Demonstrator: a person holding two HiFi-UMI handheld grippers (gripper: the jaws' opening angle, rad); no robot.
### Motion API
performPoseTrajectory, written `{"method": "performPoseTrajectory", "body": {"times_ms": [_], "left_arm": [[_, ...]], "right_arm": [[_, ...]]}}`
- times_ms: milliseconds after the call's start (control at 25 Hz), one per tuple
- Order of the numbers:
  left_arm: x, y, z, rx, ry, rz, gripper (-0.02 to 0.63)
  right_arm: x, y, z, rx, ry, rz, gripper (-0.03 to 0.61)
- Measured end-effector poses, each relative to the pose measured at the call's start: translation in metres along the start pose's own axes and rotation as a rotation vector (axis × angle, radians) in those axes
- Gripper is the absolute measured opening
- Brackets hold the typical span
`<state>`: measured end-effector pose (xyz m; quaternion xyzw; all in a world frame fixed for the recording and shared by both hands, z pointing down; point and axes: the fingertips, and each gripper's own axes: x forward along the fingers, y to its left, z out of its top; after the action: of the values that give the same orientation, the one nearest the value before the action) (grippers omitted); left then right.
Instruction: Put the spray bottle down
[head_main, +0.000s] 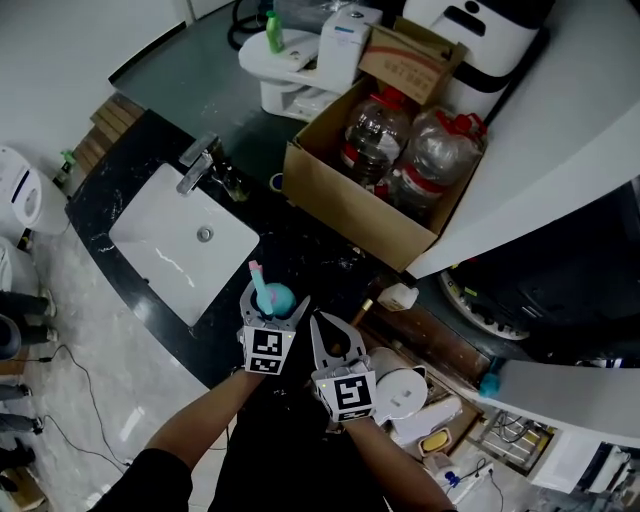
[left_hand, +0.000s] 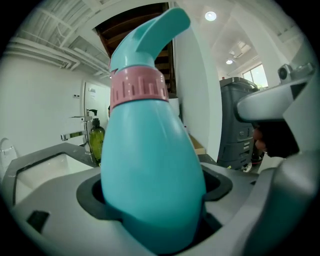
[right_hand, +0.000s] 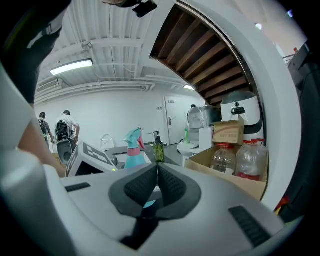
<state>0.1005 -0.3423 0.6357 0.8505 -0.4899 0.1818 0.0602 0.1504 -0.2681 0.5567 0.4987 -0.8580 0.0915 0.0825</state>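
Clamped around the teal spray bottle (left_hand: 150, 170), the left claw (head_main: 274, 303) holds it upright at the dark table's (head_main: 305, 250) edge, just right of the sink (head_main: 180, 245). Beside it, farther from the sink, the right claw (right_hand: 157, 172) is pressed together, empty.

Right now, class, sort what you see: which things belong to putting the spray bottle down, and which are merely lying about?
In the job: spray bottle; left gripper shut on it; black countertop, likely landing place.
Lying about: sink; cardboard box with clear jugs; green soap bottle; shut right gripper.
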Motion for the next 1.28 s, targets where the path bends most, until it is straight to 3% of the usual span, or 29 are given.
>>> {"method": "performPoseTrajectory", "body": {"times_ms": [280,600,880,1120,1280], "left_arm": [[0.012,0.012,-0.014,-0.005,0.040,0.054,0.442],[0.029,0.017,-0.011,0.016,0.040,0.069,0.442],[0.034,0.009,-0.024,-0.020,0.124,0.027,0.445],[0.026,0.002,-0.019,0.002,0.093,-0.007,0.450],[0.011,0.007,-0.011,-0.066,0.077,-0.004,0.459]], "right_arm": [[-0.002,-0.016,-0.006,0.002,0.007,-0.049,0.015],[-0.007,-0.015,-0.015,0.014,0.025,-0.035,0.015],[-0.011,-0.015,-0.018,0.058,0.016,-0.038,0.015],[-0.012,-0.014,-0.014,0.078,-0.002,-0.034,0.015],[-0.014,-0.009,-0.011,0.091,-0.002,-0.044,0.015]]}}
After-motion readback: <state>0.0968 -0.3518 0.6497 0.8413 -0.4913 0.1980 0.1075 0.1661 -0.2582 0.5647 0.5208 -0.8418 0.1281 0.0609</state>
